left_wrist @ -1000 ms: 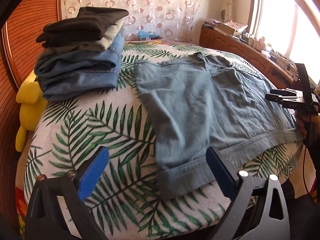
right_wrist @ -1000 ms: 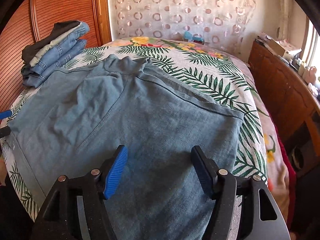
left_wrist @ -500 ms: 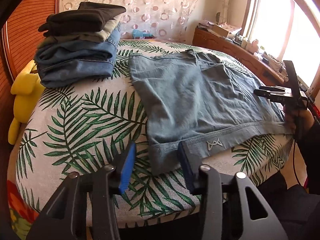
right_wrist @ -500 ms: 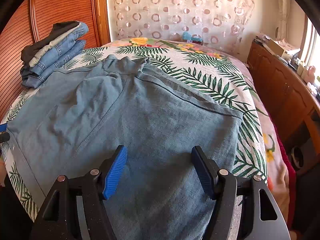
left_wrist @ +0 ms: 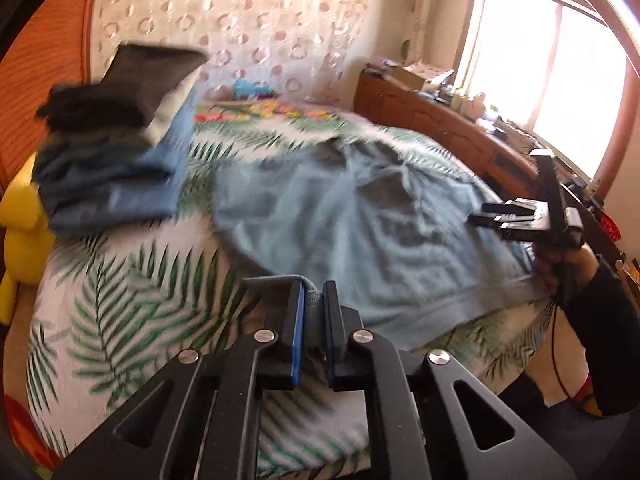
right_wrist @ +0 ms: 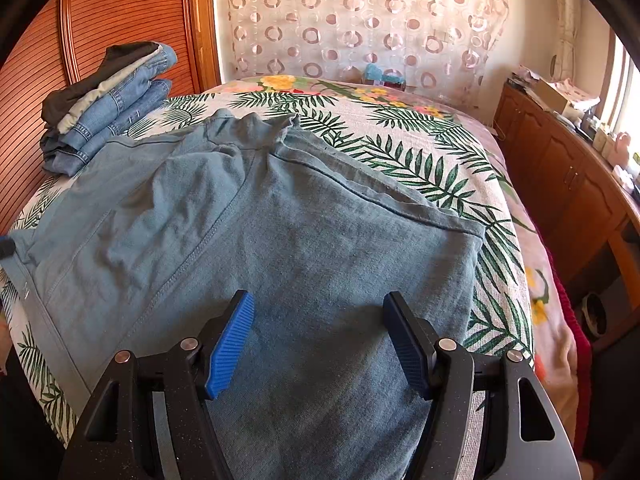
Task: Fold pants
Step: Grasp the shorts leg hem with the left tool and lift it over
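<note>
Light blue pants [left_wrist: 360, 224] lie spread on the leaf-print bed [left_wrist: 132, 280]; they also fill the right wrist view [right_wrist: 280, 248]. My left gripper [left_wrist: 314, 292] is shut on the pants' near left corner at the hem, lifting it a little. My right gripper [right_wrist: 318, 332] is open and empty, hovering just above the pants' right side. It shows in the left wrist view [left_wrist: 486, 218] at the pants' right edge, held by a hand.
A stack of folded jeans and dark clothes [left_wrist: 116, 152] sits at the bed's left by the wooden headboard [right_wrist: 120, 20]. A yellow toy [left_wrist: 20, 220] hangs off the left. A wooden cabinet [right_wrist: 568, 176] runs along the right under the window.
My left gripper moved onto the pants' near corner, closed on it and is lifting it; the left view is blurred with motion. The right gripper has barely moved.
</note>
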{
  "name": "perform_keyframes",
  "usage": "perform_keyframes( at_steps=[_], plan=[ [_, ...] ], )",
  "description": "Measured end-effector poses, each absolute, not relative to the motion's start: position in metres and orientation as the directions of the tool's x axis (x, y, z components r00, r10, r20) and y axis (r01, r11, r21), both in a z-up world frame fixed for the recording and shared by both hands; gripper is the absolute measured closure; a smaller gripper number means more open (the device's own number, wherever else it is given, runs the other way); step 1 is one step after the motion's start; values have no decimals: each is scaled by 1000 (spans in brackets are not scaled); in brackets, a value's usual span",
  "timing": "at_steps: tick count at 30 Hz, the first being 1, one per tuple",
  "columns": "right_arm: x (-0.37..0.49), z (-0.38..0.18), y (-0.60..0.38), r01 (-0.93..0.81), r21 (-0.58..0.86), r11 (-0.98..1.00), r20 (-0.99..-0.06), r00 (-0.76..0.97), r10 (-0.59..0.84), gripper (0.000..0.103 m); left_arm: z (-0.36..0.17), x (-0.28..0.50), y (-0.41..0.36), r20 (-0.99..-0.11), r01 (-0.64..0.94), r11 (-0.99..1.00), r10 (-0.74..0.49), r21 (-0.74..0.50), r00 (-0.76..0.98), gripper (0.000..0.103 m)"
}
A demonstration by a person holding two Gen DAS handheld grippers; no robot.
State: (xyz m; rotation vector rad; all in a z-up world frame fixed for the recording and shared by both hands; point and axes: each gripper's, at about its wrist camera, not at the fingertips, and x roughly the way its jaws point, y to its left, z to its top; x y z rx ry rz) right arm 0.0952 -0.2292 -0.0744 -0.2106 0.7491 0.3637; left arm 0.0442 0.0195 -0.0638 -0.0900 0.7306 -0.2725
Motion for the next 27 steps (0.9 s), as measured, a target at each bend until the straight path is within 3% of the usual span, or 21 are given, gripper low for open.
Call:
perform_keyframes(
  at_steps=[15, 27],
  plan=[
    [96, -75, -229, -393, -51, 918, -694, 675, 251, 34, -10, 89, -45, -579, 361, 926, -357, -113, 733, 95],
    [100, -75, -238, -366, 1, 931, -684, 679, 268, 34, 9, 128, -110, -570, 474, 868, -465, -145, 677, 95]
  ],
)
